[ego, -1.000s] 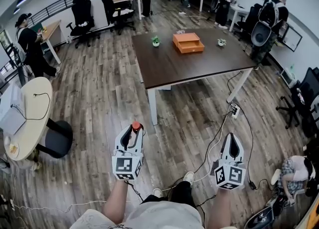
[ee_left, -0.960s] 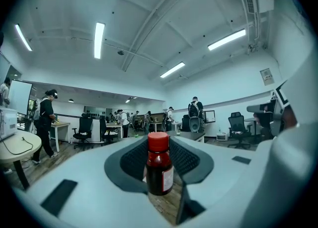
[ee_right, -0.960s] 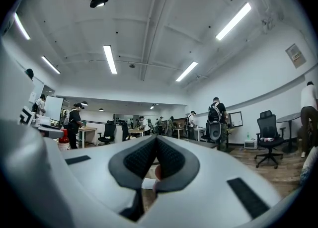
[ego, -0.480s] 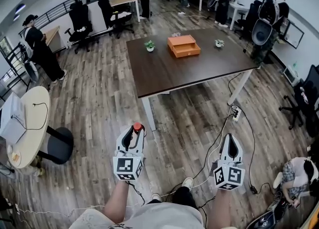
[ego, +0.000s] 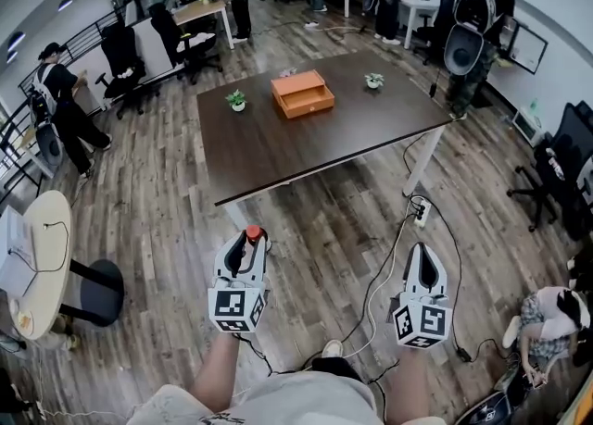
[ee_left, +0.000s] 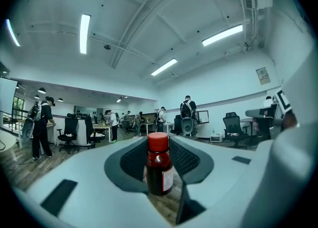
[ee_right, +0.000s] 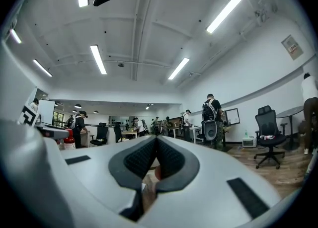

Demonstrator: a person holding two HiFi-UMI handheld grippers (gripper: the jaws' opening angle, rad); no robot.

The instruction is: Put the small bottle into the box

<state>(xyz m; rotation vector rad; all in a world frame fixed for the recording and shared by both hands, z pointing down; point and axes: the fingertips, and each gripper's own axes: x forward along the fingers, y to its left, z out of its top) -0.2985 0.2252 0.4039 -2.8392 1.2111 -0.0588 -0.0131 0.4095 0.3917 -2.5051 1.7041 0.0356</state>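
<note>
Bottle (ee_left: 159, 165) first: small and dark with a red cap, it stands upright between the jaws of the left hand-held gripper (ego: 246, 247), whose ridged pads (ee_left: 133, 158) press on its sides. In the head view the bottle sits over the floor (ego: 306, 247), short of the bench's near edge and close to its near left corner. A pale label (ee_left: 168, 178) wraps its lower body; the print is too small to read.

The right hand-held gripper (ego: 422, 252) is held level beside the left one, well apart from it, with its jaws closed together.

The box (ego: 302, 94) is orange and has a drawer front. It rests on the dark brown bench (ego: 306, 150) towards the far edge, about midway along it. A small potted plant (ego: 237, 99) stands to its left, and another (ego: 373, 81) near the far right corner.

Wood planks in mixed browns make up the floor. A white power strip (ego: 420, 213) lies on it by the bench's near right leg, with cables trailing from it. A pale round table (ego: 46, 238) stands at the left. Around the room are desks, black office chairs and several people. Strip lights (ee_left: 83, 33) run along a white ceiling. A small wall sign (ee_left: 263, 75) cannot be read. Each hand-held gripper's cube bears black-and-white square markers (ego: 235, 307).
</note>
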